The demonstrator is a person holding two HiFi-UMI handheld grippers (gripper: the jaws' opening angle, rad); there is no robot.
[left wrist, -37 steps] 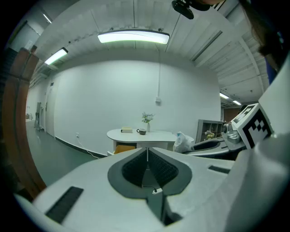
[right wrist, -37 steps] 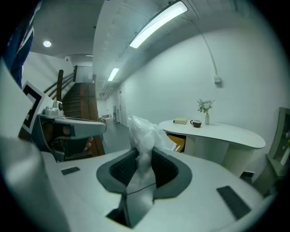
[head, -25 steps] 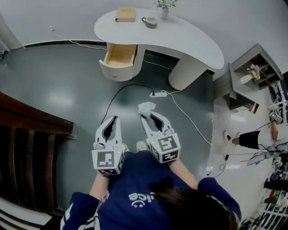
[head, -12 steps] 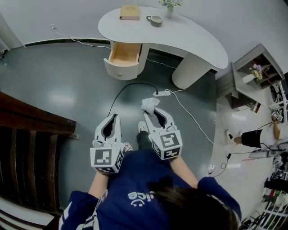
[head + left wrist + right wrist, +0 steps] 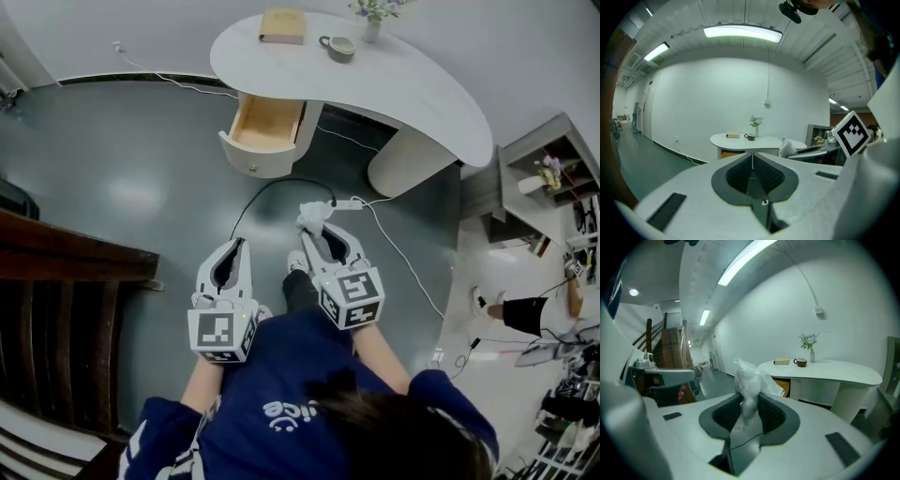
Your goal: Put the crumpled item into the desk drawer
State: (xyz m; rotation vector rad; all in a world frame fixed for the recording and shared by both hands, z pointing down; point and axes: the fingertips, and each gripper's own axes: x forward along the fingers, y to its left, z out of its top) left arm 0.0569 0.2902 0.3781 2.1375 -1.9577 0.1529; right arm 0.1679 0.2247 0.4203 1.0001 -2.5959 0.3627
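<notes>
Only in the right gripper view is the crumpled item (image 5: 747, 378) seen as thin, wrinkled, translucent film, pinched between the ribbed dark pads of the right gripper (image 5: 749, 404). The left gripper (image 5: 752, 159) is shown closed and empty in its own view. In the head view the open, wood-lined drawer (image 5: 267, 124) of the curved white desk (image 5: 412, 89) is seen from above, well apart from the item, with a black cable (image 5: 258, 192) lying on the floor between.

1. my left gripper (image 5: 240, 246): held out in front of my torso, pointing forward, jaws closed tip to tip.
2. my right gripper (image 5: 321, 232): just beside the left and slightly further forward, jaws clamped on the crumpled item (image 5: 312, 215), which sticks out past the tips.
3. left forearm (image 5: 202, 392), right forearm (image 5: 375, 352): bare, reaching forward from dark blue sleeves, one behind each gripper.
</notes>
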